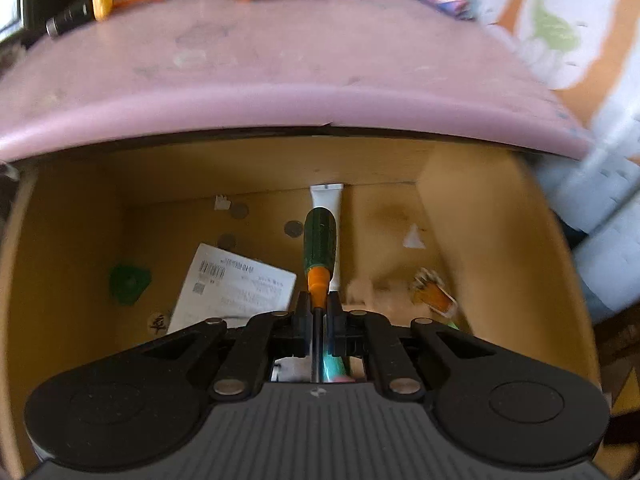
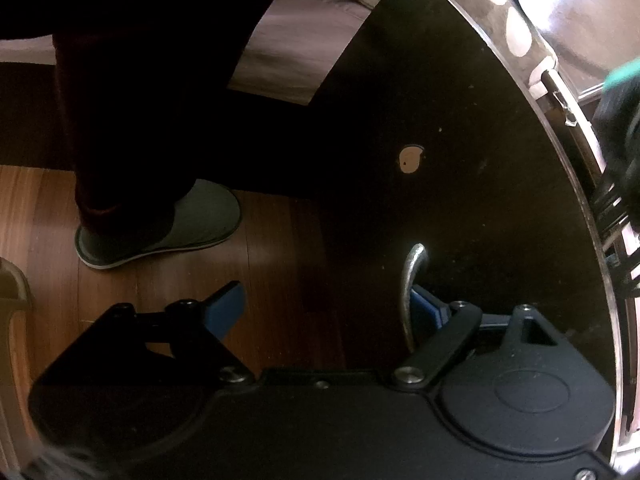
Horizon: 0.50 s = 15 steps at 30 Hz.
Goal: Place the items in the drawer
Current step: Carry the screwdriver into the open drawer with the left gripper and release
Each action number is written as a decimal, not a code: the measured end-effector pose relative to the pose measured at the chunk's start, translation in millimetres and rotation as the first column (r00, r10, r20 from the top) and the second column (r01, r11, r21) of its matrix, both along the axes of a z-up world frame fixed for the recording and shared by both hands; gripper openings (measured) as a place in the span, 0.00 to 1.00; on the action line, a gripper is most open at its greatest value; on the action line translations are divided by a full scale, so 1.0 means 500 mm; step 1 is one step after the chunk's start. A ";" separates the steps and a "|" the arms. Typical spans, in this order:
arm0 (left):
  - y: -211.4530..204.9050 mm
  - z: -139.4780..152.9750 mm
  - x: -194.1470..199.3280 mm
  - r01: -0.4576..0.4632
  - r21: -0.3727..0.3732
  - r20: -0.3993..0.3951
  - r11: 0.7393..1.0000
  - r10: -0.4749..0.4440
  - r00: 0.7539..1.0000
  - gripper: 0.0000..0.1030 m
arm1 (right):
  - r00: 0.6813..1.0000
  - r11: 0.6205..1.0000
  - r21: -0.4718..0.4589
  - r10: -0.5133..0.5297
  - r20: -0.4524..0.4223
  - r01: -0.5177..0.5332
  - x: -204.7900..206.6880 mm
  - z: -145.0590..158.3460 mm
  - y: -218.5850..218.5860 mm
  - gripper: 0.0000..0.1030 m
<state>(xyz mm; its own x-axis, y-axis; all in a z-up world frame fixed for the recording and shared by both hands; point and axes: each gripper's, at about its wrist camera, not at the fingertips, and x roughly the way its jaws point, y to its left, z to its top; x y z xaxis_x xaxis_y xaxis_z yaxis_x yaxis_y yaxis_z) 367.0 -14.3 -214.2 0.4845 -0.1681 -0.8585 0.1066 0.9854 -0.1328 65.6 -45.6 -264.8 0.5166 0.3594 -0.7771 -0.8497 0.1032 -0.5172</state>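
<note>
Over the open drawer (image 1: 80, 216), our left claw (image 1: 319, 312) grips the screwdriver (image 1: 319, 244) by its shank, handle pointing straight ahead above the drawer floor; our right claw (image 2: 320, 308) stands open beside the drawer handle (image 2: 412, 292).

Warm daylight is filling the drawer (image 1: 80, 208), its right side smearing with motion blur. The right wrist view is sitting mostly in dim shadow, glare streaking its bent right edge.
</note>
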 end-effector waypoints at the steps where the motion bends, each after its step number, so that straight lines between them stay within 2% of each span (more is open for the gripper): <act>1: -0.002 -0.011 0.009 -0.001 -0.001 -0.003 1.000 0.001 1.000 0.06 | 1.000 1.000 0.000 0.001 0.001 -0.001 0.000 0.000 -0.001 0.86; 6: -0.007 -0.057 0.030 -0.018 0.035 -0.035 0.999 0.020 0.999 0.06 | 1.000 1.000 0.001 0.009 0.005 -0.009 -0.003 -0.002 -0.002 0.87; 13: -0.020 -0.071 0.033 0.038 0.111 -0.044 0.993 -0.033 0.998 0.07 | 1.000 1.000 0.002 0.008 0.005 -0.008 -0.005 -0.004 -0.002 0.88; 14: -0.023 -0.070 0.034 0.046 0.117 -0.044 0.992 -0.041 0.998 0.08 | 1.000 1.000 0.002 0.007 0.005 -0.007 -0.005 -0.004 -0.002 0.88; 15: -0.026 -0.068 0.035 0.046 0.123 -0.043 0.991 -0.041 0.998 0.14 | 1.000 1.000 0.001 0.007 0.005 -0.007 -0.006 -0.004 -0.002 0.89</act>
